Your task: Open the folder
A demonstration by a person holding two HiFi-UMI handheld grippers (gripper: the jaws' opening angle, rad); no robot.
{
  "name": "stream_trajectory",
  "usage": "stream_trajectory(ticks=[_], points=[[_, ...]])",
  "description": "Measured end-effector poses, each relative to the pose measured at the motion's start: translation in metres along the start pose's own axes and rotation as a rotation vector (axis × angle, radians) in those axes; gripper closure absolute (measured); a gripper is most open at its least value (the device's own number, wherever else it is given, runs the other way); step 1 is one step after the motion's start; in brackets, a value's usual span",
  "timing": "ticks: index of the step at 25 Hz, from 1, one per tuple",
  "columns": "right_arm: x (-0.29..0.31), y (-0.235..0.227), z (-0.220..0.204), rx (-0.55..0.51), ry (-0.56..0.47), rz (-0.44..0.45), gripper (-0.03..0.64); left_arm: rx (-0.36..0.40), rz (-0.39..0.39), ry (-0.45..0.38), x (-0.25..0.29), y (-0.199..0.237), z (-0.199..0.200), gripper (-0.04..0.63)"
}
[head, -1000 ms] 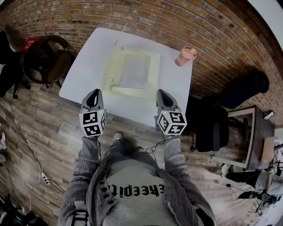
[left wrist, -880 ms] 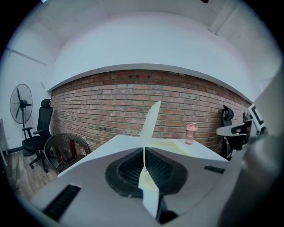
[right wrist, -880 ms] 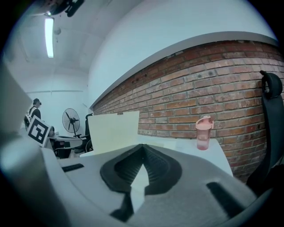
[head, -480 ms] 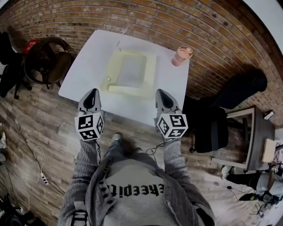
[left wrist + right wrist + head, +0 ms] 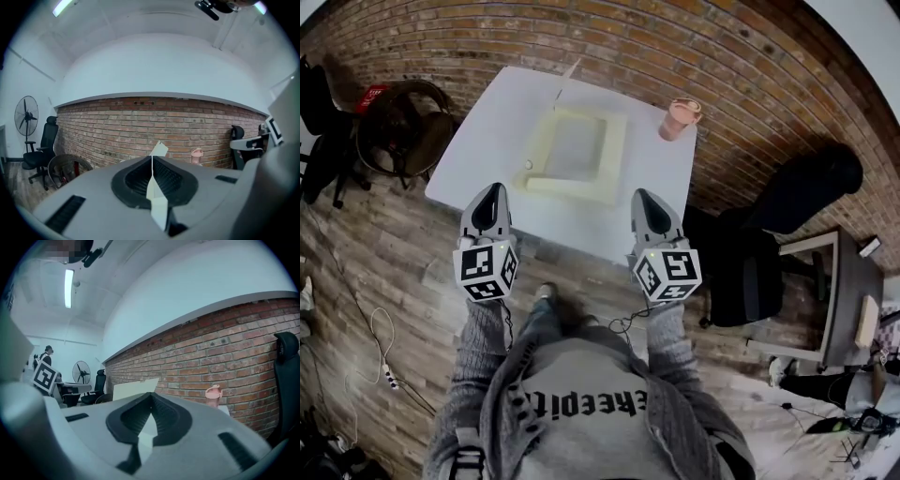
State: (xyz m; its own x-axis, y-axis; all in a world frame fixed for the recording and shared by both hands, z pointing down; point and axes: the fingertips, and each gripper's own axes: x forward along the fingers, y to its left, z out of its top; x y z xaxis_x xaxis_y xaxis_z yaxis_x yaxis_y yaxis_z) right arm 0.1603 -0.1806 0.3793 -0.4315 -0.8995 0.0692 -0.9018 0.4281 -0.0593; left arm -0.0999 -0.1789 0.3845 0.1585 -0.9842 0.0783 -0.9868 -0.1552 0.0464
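Folder (image 5: 572, 150) lies pale yellow around the middle of the white surface (image 5: 478, 141), with a flap that seems to stand up along its far side. The left claw (image 5: 491, 197) and right claw (image 5: 645, 202) are both clenched on nothing and hang at the near edge, apart from it. I'd say a claw should part its jaws, go in level and take only the flap's free edge. A pink bottle (image 5: 679, 118) stands near the far right corner, worth avoiding. A round chair (image 5: 398, 127) and a black chair (image 5: 759, 262) flank the surface, but the approach between them looks free.
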Motion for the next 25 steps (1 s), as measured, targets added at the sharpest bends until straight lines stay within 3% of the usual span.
stream_trajectory(ticks=[13, 25], points=[[-0.044, 0.003, 0.037, -0.079, -0.094, 0.0, 0.613, 0.035, -0.034, -0.092, -0.031, -0.035, 0.033, 0.581], [-0.076, 0.003, 0.063, -0.09, -0.158, 0.007, 0.614, 0.053, -0.034, -0.14, -0.056, -0.057, 0.049, 0.581]])
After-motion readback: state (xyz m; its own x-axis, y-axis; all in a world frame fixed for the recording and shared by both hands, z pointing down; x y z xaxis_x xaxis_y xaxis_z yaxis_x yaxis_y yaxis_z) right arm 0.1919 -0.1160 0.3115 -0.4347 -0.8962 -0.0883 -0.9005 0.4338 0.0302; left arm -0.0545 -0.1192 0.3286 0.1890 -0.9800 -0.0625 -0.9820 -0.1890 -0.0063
